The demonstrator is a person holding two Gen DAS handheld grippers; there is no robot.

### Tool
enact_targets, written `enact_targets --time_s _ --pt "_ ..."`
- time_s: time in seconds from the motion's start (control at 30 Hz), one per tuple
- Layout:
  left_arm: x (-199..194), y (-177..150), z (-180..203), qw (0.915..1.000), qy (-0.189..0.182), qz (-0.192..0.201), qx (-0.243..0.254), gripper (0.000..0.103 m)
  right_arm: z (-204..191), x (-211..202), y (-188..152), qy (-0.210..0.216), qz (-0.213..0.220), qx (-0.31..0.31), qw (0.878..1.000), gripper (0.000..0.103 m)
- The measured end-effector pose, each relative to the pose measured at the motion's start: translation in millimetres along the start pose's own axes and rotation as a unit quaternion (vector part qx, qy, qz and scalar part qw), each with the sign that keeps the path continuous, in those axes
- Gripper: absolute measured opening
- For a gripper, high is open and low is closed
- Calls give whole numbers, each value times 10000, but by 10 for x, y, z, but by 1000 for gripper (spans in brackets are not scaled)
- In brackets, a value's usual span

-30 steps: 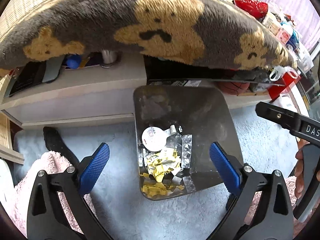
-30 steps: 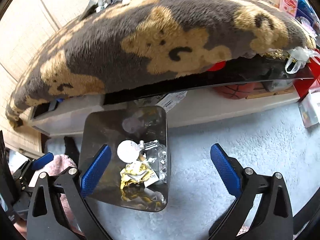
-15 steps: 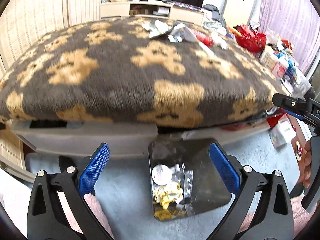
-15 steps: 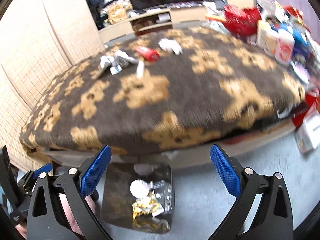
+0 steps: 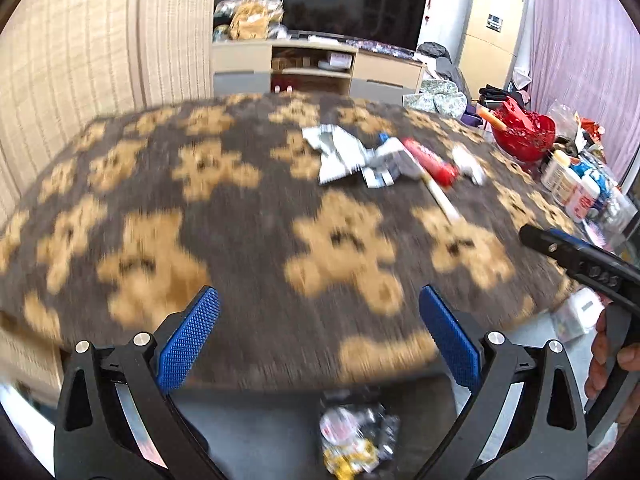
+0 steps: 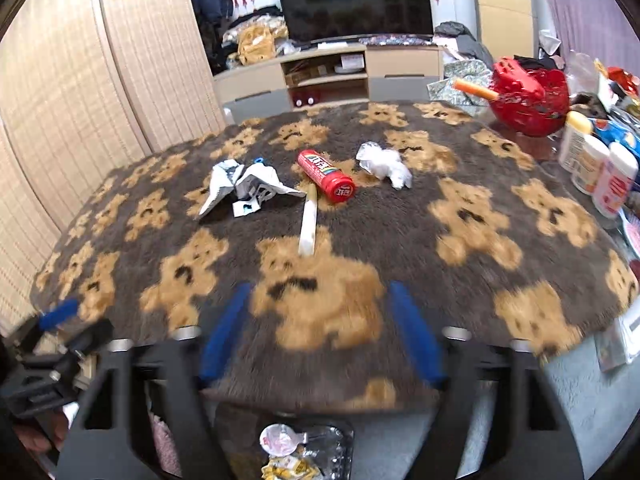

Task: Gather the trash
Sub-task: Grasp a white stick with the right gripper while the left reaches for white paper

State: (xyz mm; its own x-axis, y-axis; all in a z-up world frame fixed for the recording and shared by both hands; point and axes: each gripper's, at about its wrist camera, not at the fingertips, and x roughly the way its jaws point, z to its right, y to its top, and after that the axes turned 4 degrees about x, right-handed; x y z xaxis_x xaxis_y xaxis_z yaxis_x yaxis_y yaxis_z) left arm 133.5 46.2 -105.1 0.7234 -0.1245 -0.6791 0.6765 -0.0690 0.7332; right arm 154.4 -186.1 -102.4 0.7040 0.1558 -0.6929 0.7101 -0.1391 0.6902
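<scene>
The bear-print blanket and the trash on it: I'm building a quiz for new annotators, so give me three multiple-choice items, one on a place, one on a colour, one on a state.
1. Where does the trash bin stand?
A. on the blanket
B. on the floor below the near edge of the table
C. on the TV stand

2. What colour is the snack tube?
A. red
B. green
C. white

3. How are the right tongs?
A. shut on a wrapper
B. shut on nothing
C. open and empty

Answers:
1 B, it shows under the edge of the bear-print blanket.
2 A, red with a white label, lying beside the white stick wrapper.
3 C, blue pads apart with only blanket between; the left tongs stand likewise.
</scene>
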Motion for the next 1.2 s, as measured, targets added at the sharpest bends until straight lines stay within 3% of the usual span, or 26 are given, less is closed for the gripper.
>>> enact_targets --time_s 0.1,0.23,0.4,0.6,0.73,0.93,1.0,1.07,1.2 --pt "139 197 -15 9999 12 68 115 93 -58 276 123 149 -184 -66 9997 37" --pt "359 403 -27 9999 -54 53 149 93 -187 606 242 371 -347 -160 9986 36" --pt "625 546 -2 9996 -179 -26 202 89 -227 953 286 171 -612 -280 9976 29" --pt "982 719 120 9988 -300 -66 380 82 -165 1114 300 19 -522 -387 9979 24" --pt "1229 833 170 9980 -338 -104 516 64 -110 1168 343 -35 -424 -337 9985 18" --pt "1506 894 213 9963 -274 -273 771 59 -27 1145 344 135 -414 -234 9988 15" --pt "1565 901 216 9956 -274 -329 836 48 -6 1123 328 189 -432 -206 9987 15" --pt "1614 908 190 9955 -315 -406 801 26 18 1082 297 214 -421 -208 9987 15" --pt "1599 914 145 9959 -364 -375 735 18 66 981 214 227 -419 -156 9987 14"
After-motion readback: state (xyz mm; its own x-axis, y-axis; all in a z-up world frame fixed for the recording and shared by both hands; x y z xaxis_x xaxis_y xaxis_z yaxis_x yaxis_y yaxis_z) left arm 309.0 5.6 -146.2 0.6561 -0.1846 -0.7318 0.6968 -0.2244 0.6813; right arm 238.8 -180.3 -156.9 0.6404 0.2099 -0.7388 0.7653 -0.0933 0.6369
